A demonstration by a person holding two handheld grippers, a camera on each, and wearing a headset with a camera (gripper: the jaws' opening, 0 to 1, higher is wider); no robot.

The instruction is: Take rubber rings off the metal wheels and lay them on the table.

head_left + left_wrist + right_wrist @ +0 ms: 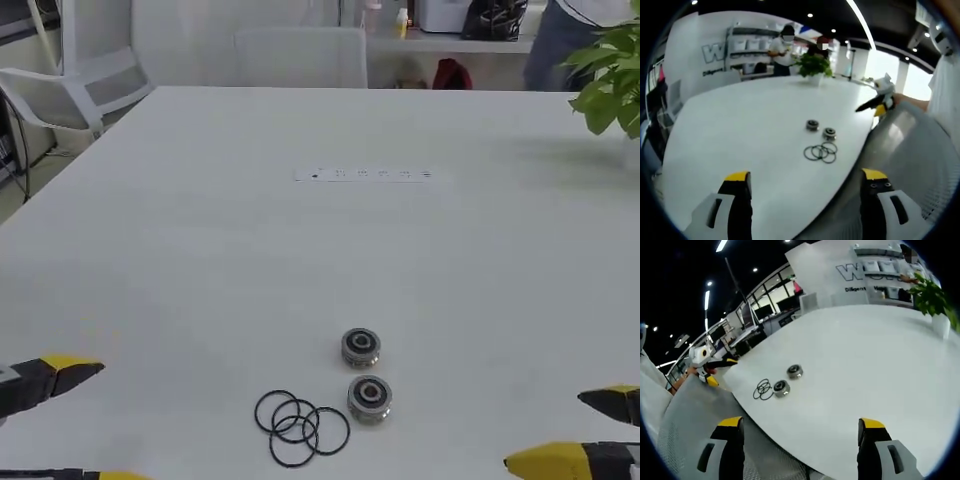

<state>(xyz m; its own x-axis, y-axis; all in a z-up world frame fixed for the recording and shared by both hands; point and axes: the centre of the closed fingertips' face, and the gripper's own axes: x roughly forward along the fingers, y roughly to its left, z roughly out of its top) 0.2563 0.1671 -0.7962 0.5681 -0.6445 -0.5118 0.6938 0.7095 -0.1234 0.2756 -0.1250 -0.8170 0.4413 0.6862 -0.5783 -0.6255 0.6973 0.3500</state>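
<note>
Down at the near edge of the table (300, 250), the left gripper (805, 175) stands with its two yellow-tipped jaws spread wide and nothing between them. In the head view the same left gripper (85, 422) shows at the lower left corner, its jaws parted. The right gripper (800, 422) is likewise released, jaws wide apart and empty; in the head view it (585, 430) sits at the lower right corner. Each gripper shows small in the other's view: the right gripper (877, 102) beyond the table's edge, and the left gripper (715, 370) held in a hand off the table's edge.

Between the two grippers, well apart from both, lie the rubber rings (298, 425): several thin black loops, flat on the white tabletop and overlapping one another in a loose cluster. Just beside them to the right is one metal wheel (370, 395), lying flat, and a little farther from the person is the second metal wheel (361, 346), near the first but not touching it. I cannot tell whether either wheel has a ring on it.

Farther out, a white power strip (362, 175) lies flat near the middle of the table. A leafy green plant (610, 80) stands at the far right corner, and a white chair (80, 90) stands by the far left corner.
</note>
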